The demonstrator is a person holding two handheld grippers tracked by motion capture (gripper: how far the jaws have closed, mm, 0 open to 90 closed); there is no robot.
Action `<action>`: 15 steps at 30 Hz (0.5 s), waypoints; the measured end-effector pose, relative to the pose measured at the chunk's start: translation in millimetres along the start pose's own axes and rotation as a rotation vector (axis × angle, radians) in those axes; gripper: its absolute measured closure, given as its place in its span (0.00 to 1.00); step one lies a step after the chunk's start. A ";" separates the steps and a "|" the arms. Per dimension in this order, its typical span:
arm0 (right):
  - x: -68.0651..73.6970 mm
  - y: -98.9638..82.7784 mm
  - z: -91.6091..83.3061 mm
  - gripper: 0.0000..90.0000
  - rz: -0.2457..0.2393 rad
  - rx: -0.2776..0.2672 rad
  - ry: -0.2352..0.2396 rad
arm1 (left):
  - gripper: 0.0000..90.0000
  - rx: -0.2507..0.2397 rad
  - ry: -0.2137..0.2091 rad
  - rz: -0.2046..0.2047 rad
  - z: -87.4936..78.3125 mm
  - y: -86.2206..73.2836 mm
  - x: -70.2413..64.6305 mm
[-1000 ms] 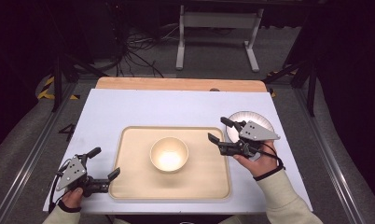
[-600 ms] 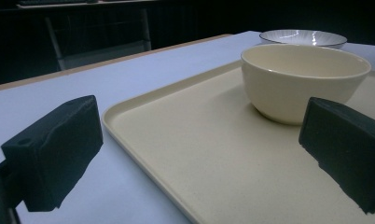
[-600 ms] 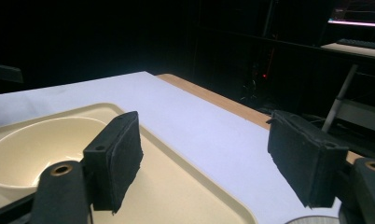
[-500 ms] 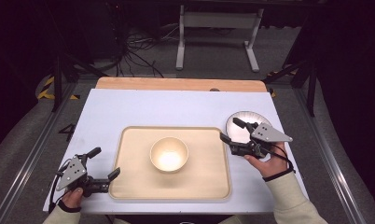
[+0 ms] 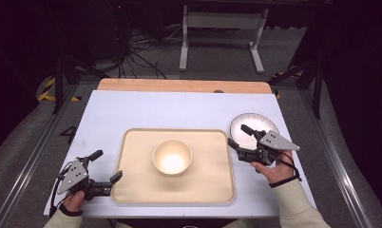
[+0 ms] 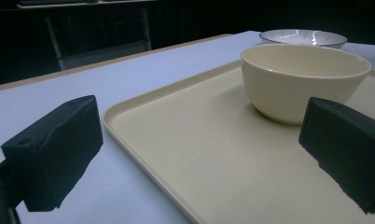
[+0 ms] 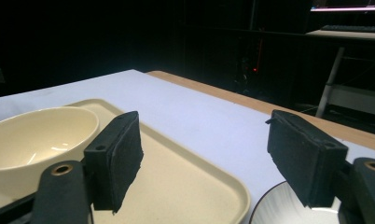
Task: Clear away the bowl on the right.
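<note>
Plate (image 5: 253,126) lies just beyond the right gripper (image 5: 237,137) — jaws apart, empty, over its near rim.

Setting: a lab or recording studio, not a home. Evidence noted: black-draped, unlit surroundings; a white-topped bench (image 5: 179,109) with a bare wooden far edge, lit from above; loose cables (image 5: 137,59) lay tangled on grey carpet; a white metal stand (image 5: 222,28) stood behind; a lit monitor (image 7: 346,7) and keyboard sat on a far desk.
</note>
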State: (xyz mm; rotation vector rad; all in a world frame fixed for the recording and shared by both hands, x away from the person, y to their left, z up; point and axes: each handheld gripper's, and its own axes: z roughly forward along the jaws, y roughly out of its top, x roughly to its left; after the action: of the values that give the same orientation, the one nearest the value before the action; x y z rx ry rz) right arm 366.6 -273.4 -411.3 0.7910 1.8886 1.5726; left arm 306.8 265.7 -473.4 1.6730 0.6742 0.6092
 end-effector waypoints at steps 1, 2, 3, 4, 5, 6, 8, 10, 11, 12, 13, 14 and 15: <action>0.0 -1.9 -0.1 0.29 -0.001 0.000 0.005 | 0.00 0.000 0.000 0.002 0.0 0.0 0.1; -0.2 -3.7 -0.5 0.29 -0.003 0.006 0.006 | 0.00 0.000 0.000 0.000 0.0 0.0 0.0; -0.3 -5.8 -0.7 0.29 -0.002 0.008 0.011 | 0.00 -0.003 0.001 0.000 0.2 -0.1 -0.1; -0.6 -7.5 -1.4 0.29 -0.004 0.015 0.011 | 0.00 -0.003 0.001 0.000 0.2 -0.1 -0.1; -0.9 -9.3 -1.9 0.29 -0.001 0.014 0.014 | 0.00 -0.002 0.002 -0.001 0.2 -0.1 -0.1; -1.2 -11.4 -2.7 0.29 0.002 0.017 0.019 | 0.00 -0.005 0.003 -0.003 0.3 -0.2 -0.3; -1.6 -14.6 -3.7 0.29 0.004 0.023 0.018 | 0.00 -0.004 0.003 -0.002 0.3 -0.2 -0.2; -1.9 -17.6 -4.0 0.29 0.008 0.027 0.018 | 0.00 -0.002 0.002 -0.002 0.2 -0.1 -0.1; -1.5 -19.8 -4.1 0.29 0.011 0.034 0.016 | 0.00 -0.001 0.002 -0.001 0.2 -0.1 0.0; -1.5 -19.8 -4.1 0.29 0.011 0.034 0.016 | 0.00 -0.001 0.002 -0.001 0.2 -0.1 0.0; -1.2 -21.9 -4.1 0.29 0.014 0.038 0.019 | 0.00 -0.001 0.002 -0.001 0.2 -0.1 -0.1; -0.6 -23.6 -4.0 0.29 0.019 0.039 0.019 | 0.00 0.001 0.000 0.001 0.1 0.0 0.1; -0.3 -25.3 -3.9 0.28 0.018 0.041 0.021 | 0.00 0.001 0.000 0.001 0.0 0.0 0.1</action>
State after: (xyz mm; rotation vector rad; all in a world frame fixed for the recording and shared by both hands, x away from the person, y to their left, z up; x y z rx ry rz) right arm 361.7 -279.7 -435.5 0.8144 1.9399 1.5635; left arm 306.9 265.7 -473.3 1.6742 0.6734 0.6099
